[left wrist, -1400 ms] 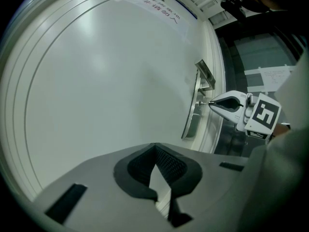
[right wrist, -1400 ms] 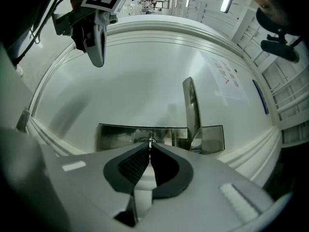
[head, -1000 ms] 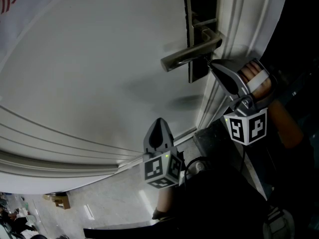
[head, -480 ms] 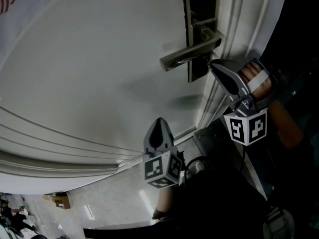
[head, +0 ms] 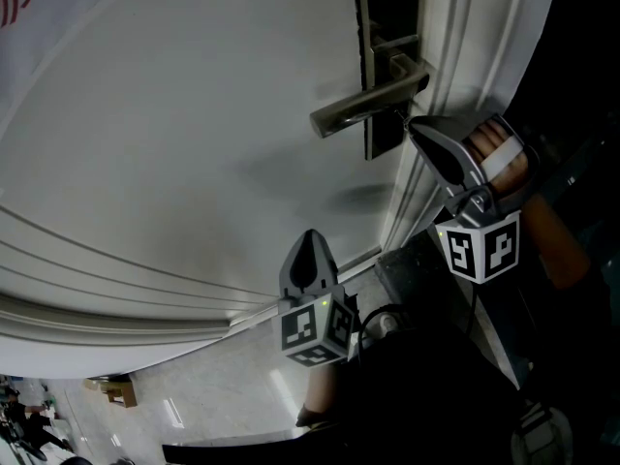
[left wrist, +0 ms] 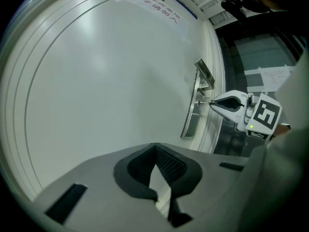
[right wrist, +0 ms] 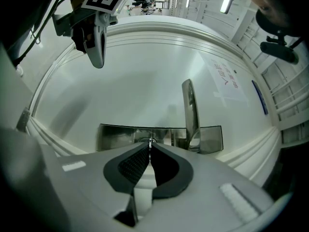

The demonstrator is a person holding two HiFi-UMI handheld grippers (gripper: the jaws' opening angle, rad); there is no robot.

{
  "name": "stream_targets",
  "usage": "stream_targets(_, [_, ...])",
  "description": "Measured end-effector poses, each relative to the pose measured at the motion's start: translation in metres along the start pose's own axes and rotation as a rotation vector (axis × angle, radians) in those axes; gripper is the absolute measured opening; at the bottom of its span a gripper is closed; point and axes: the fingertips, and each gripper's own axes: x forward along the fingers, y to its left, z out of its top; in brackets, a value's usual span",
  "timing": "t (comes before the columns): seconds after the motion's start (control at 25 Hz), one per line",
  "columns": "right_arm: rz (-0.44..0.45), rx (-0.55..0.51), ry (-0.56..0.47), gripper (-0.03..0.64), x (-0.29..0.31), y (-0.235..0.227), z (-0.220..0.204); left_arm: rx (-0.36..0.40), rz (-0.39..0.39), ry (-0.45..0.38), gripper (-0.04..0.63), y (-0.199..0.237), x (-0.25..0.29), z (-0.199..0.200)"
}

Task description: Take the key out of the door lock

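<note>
And the right gripper point(right wrist: 150, 143) clamped on the small metal key point(left wrist: 203, 102), key seated in the brushed steel lock plate point(right wrist: 113, 137) under the silver lever handle point(head: 363, 111), left gripper point(left wrist: 155, 148) jaws together, empty, well below.

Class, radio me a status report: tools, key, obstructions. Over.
Right tool shut on the key. Key in the lock plate, below the handle. Left tool shut, empty, clear of the door. Nothing blocking the pull.
</note>
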Motion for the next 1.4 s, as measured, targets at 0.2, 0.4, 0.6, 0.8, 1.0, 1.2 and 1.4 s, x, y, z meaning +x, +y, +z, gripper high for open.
stream_targets(0.2, [0.000, 0.000, 0.000, 0.012, -0.0008, 0.0003, -0.0001, -0.002, -0.001, 0.000, 0.000, -0.0003, -0.0002, 0.0001])
stream_targets(0.4, [0.000, 0.000, 0.001, 0.012, -0.0013, 0.0003, 0.0002, -0.002, -0.002, 0.000, 0.000, -0.0005, -0.0005, 0.0001])
stream_targets(0.6, [-0.001, 0.000, 0.002, 0.012, -0.0015, 0.0003, 0.0001, -0.006, -0.004, 0.003, 0.000, -0.0007, -0.0002, -0.0006])
stream_targets(0.8, [0.000, 0.001, 0.001, 0.012, -0.0029, 0.0007, 0.0001, -0.005, -0.005, 0.007, 0.000, -0.0009, -0.0005, -0.0010])
stream_targets(1.0, [0.001, -0.001, 0.002, 0.012, -0.0029, 0.0009, 0.0001, -0.002, -0.008, 0.005, 0.000, -0.0017, -0.0008, -0.0009])
stream_targets(1.2, [0.002, -0.004, 0.006, 0.012, -0.0024, 0.0010, 0.0001, -0.001, -0.007, 0.004, 0.000, -0.0009, -0.0016, -0.0005])
stream_targets(1.4, [0.002, -0.007, 0.008, 0.012, -0.0024, 0.0012, 0.0004, 0.002, -0.008, 0.004, 0.000, -0.0001, -0.0021, 0.0002])
